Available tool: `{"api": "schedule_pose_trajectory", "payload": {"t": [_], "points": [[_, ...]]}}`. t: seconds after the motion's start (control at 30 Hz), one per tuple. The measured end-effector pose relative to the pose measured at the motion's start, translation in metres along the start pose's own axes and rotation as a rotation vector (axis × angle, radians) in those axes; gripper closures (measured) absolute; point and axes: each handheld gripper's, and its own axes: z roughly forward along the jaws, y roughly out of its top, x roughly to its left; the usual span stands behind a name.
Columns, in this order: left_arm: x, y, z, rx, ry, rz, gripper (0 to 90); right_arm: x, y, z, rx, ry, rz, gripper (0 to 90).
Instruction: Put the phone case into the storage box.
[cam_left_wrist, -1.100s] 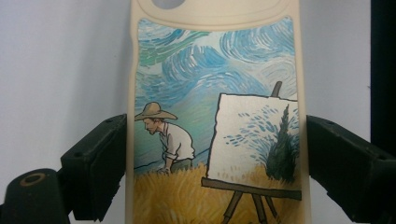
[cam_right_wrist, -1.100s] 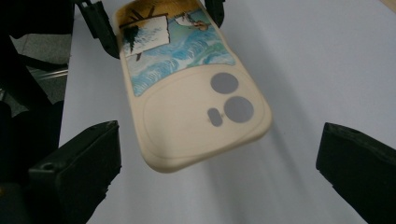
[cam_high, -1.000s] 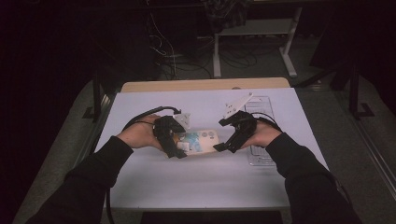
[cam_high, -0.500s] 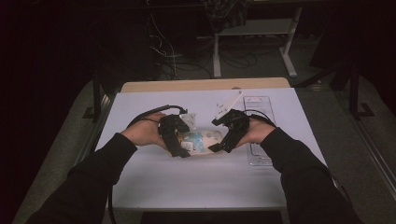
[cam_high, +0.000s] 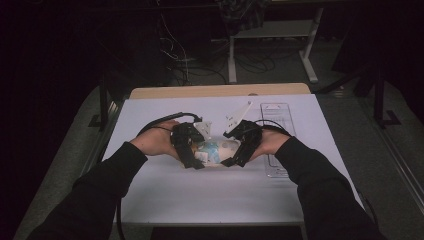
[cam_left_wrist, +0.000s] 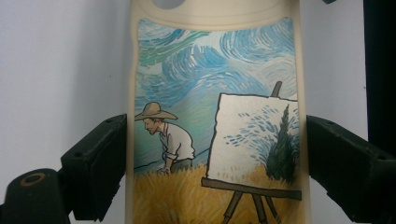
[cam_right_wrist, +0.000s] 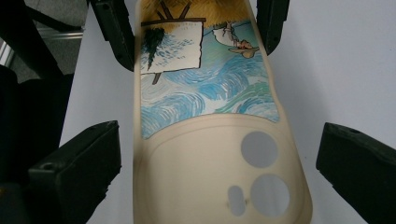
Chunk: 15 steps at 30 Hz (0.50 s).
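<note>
One phone case (cam_left_wrist: 212, 116) observed, cream-coloured, smooth and matte with rounded edges, apparently soft plastic or silicone. Its back carried a painted-style print: swirling blue and green sky, golden wheat field, a figure in a straw hat bent low, and a canvas on a wooden easel showing a dark cypress. The plain cream camera end had three cut-outs in the right gripper view: two round, one small and oblong.

Location: the case lay at the centre of the high view on the white sheet (cam_high: 200, 200) covering the table, between the two hands.

Left gripper (cam_left_wrist: 215, 158): black blocky jaws set against the case's two long edges at the easel end, the left jaw touching the rim and the right one at or just off it; it appeared to pinch the case across its width.

Right gripper (cam_right_wrist: 217, 168): jaws spread, one on each side of the camera end, a clear gap of white sheet between each jaw and the case.

One clear rectangular plastic tray (cam_high: 277, 112) lay at centre right of the high view, flat and glossy.
</note>
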Motion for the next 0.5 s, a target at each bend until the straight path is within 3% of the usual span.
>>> {"api": "schedule_pose_trajectory", "payload": {"t": [0.27,0.5], "points": [[-0.0010,0.0022,-0.0025,-0.001,-0.003,0.023,10.8,0.0007,-0.0009,0.0061,0.027,0.018,-0.024,0.0],[-0.0022,0.0018,-0.0044,-0.008,-0.004,0.022,10.8,0.0008,-0.0011,0.0093,0.040,0.032,-0.016,0.0]]}}
